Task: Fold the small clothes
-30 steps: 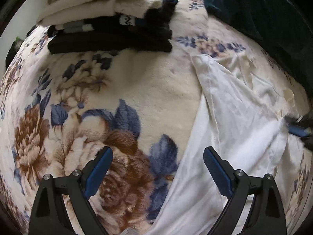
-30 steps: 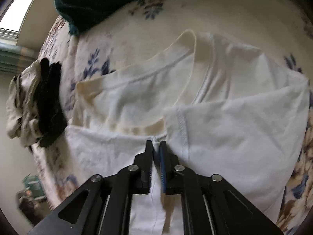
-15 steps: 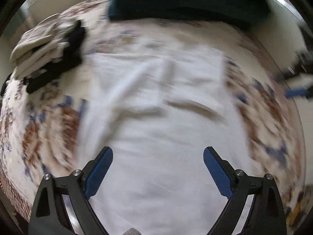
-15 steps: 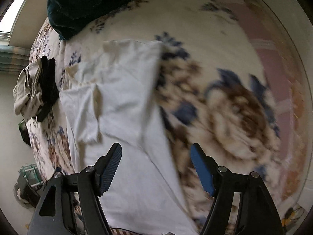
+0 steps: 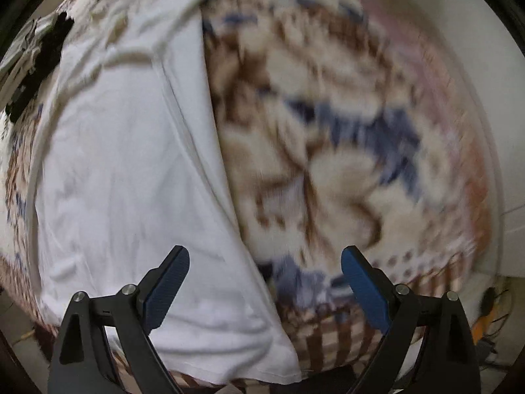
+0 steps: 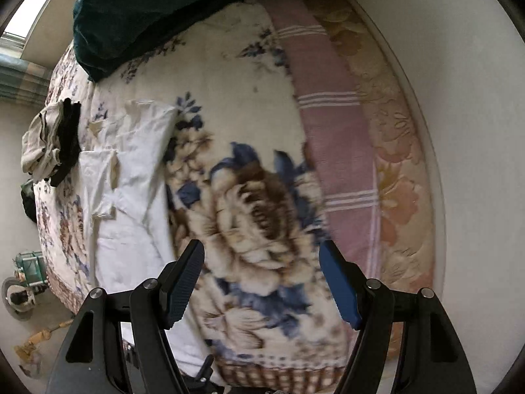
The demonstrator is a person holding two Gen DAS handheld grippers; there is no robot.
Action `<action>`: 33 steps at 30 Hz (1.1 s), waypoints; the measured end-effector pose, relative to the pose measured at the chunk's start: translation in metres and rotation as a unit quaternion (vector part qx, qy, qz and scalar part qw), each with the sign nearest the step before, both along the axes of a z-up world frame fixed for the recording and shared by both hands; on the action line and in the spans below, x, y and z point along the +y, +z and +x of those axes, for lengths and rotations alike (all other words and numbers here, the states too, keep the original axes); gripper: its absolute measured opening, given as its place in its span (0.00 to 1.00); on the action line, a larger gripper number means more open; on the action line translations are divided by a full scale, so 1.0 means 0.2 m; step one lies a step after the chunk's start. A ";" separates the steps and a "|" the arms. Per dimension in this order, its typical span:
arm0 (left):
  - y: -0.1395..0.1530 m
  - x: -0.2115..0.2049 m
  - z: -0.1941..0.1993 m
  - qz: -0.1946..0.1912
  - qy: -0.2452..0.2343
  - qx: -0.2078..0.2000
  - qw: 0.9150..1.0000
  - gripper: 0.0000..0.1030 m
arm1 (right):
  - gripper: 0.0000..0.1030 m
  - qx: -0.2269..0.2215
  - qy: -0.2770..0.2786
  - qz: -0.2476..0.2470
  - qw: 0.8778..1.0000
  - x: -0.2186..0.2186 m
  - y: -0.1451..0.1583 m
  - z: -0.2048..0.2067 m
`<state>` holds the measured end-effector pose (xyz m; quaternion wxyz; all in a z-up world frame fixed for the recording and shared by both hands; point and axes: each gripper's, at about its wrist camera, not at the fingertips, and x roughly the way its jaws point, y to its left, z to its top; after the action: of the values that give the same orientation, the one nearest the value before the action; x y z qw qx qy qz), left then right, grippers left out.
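Note:
A white T-shirt [image 5: 131, 170] lies flat on the floral blanket [image 5: 328, 164], folded lengthwise with its sleeves turned in; in the right wrist view the white T-shirt [image 6: 131, 197] sits left of centre. My left gripper [image 5: 265, 262] hangs open above the shirt's right edge near the hem, with nothing between its blue pads. My right gripper [image 6: 261, 259] is open too, high above the bare floral blanket [image 6: 256, 203] to the right of the shirt, empty.
A stack of folded cream and black clothes [image 6: 52, 141] rests at the far left of the bed. A dark teal cushion [image 6: 147, 10] lies at the head. A pink striped sheet [image 6: 338, 151] and the mattress edge run along the white wall [image 6: 475, 164].
My right gripper has let go of the shirt, opened, and lifted away to the right. My left gripper has swept from the blanket across to the shirt's right edge, staying open.

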<state>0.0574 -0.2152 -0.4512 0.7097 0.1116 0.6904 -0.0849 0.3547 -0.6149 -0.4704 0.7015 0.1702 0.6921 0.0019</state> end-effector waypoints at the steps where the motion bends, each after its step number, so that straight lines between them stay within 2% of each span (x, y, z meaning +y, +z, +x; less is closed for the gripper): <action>1: -0.06 0.00 -0.03 0.015 0.003 0.013 1.000 0.92 | 0.73 0.003 -0.001 0.003 1.000 -0.02 -0.05 0.02; 4: -0.18 0.05 -0.10 0.048 0.022 0.033 0.998 0.92 | 0.73 0.009 -0.001 0.033 0.999 0.02 -0.20 0.08; 6: -0.21 0.12 -0.14 0.036 0.047 0.039 0.997 0.89 | 0.73 0.009 0.001 0.053 0.999 0.08 -0.29 0.13; 8: -0.20 0.16 -0.17 0.020 0.053 0.025 0.998 0.74 | 0.73 0.007 0.004 0.078 0.997 0.16 -0.38 0.20; 10: -0.17 0.18 -0.19 0.013 0.039 0.005 0.999 0.18 | 0.73 0.002 0.007 0.108 0.994 0.24 -0.45 0.30; 13: -0.13 0.21 -0.22 0.009 0.022 -0.017 1.000 0.05 | 0.73 -0.010 0.005 0.148 0.989 0.37 -0.53 0.48; 16: -0.09 0.25 -0.23 0.001 0.016 -0.029 0.999 0.04 | 0.73 -0.017 -0.004 0.186 0.982 0.51 -0.63 0.65; 20: -0.02 0.29 -0.25 -0.011 0.010 -0.049 0.999 0.03 | 0.73 -0.010 -0.015 0.194 0.981 0.69 -0.81 0.88; 22: 0.02 0.33 -0.25 -0.019 0.019 -0.055 0.998 0.03 | 0.73 -0.005 -0.024 0.203 0.979 0.75 -0.88 0.93; 25: 0.09 0.40 -0.25 -0.030 0.029 -0.065 0.997 0.03 | 0.72 -0.024 -0.023 0.209 0.977 0.84 -0.90 0.97; 26: 0.12 0.41 -0.25 -0.033 0.033 -0.071 0.996 0.03 | 0.68 -0.027 -0.019 0.214 0.976 0.87 -0.89 0.98; 28: 0.16 0.45 -0.24 -0.037 0.038 -0.077 0.996 0.03 | 0.52 -0.025 -0.007 0.218 0.976 0.93 -0.90 0.99; 30: 0.18 0.50 -0.24 -0.038 0.047 -0.080 0.995 0.03 | 0.19 -0.023 0.002 0.200 0.980 0.97 -0.91 0.98; 33: 0.20 0.57 -0.24 -0.038 0.059 -0.084 0.994 0.02 | 0.08 -0.026 -0.001 0.201 0.979 0.99 -0.90 0.98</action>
<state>0.0094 -0.1010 -0.4116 0.7727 0.0505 0.6300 -0.0587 0.5512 -0.4166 -0.6509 0.6706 0.3088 0.6588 0.1447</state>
